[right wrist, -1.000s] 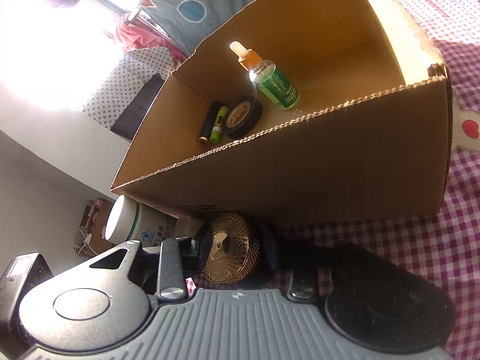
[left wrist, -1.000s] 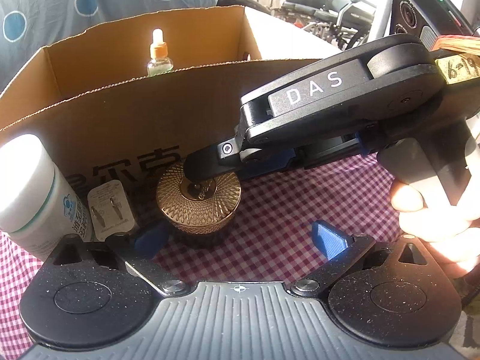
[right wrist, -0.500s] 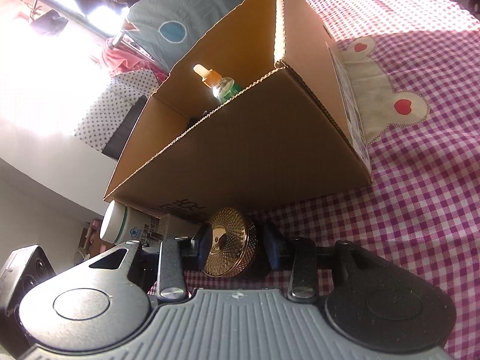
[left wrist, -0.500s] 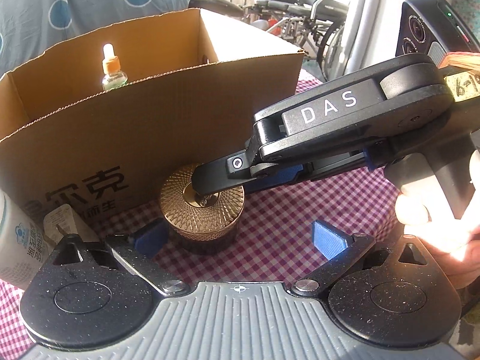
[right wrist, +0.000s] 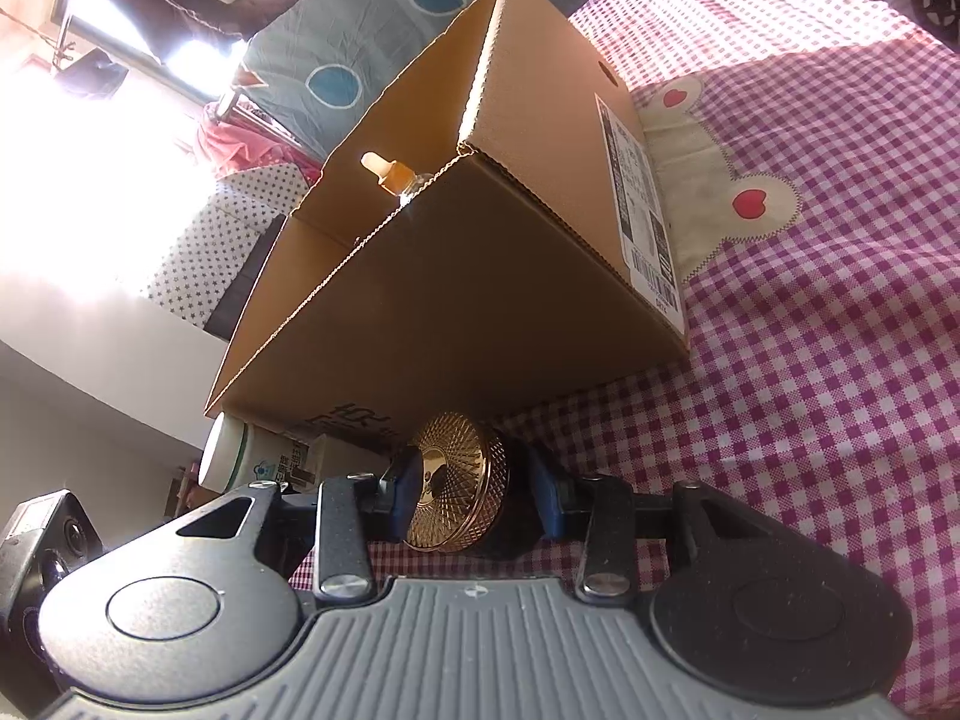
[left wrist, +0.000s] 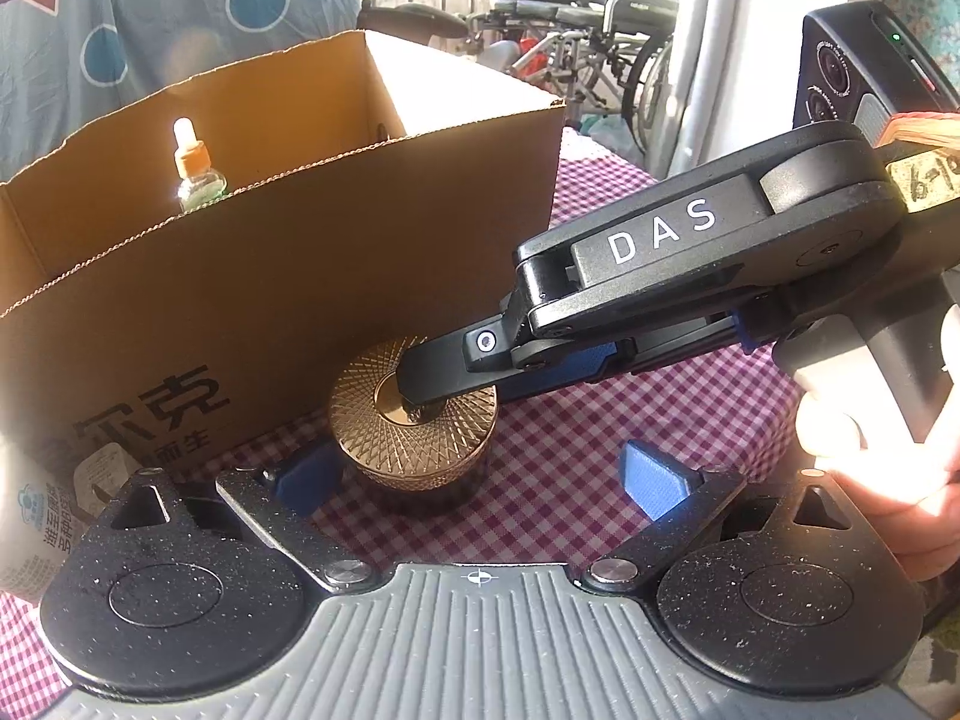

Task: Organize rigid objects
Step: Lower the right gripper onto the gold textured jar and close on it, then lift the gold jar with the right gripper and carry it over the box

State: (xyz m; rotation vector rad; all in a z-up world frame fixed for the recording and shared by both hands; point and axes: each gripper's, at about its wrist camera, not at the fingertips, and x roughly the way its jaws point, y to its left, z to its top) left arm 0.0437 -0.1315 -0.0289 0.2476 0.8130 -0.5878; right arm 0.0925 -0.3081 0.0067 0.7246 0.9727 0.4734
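A jar with a ribbed gold lid (left wrist: 414,420) (right wrist: 456,480) hangs just over the purple checked cloth (left wrist: 600,438), close to the front wall of an open cardboard box (left wrist: 300,276) (right wrist: 450,300). My right gripper (left wrist: 444,384) (right wrist: 471,486) comes in from the right, rolled on its side and shut on the jar. One finger lies across the lid's top; the other is against the dark base, mostly hidden. My left gripper (left wrist: 480,477) stands open just in front of the jar, its left pad near the jar's side.
Inside the box stands a dropper bottle (left wrist: 192,174) (right wrist: 390,171). A white bottle (left wrist: 24,516) (right wrist: 231,456) and a small white packet (left wrist: 105,468) lie left of the jar against the box. A hand (left wrist: 870,462) holds the right gripper's handle. Wheelchairs (left wrist: 588,12) stand beyond the table.
Both grippers have moved right along the box front, the jar going with the right one. The box's right corner has come into view and the white bottle has slid toward the left edge.
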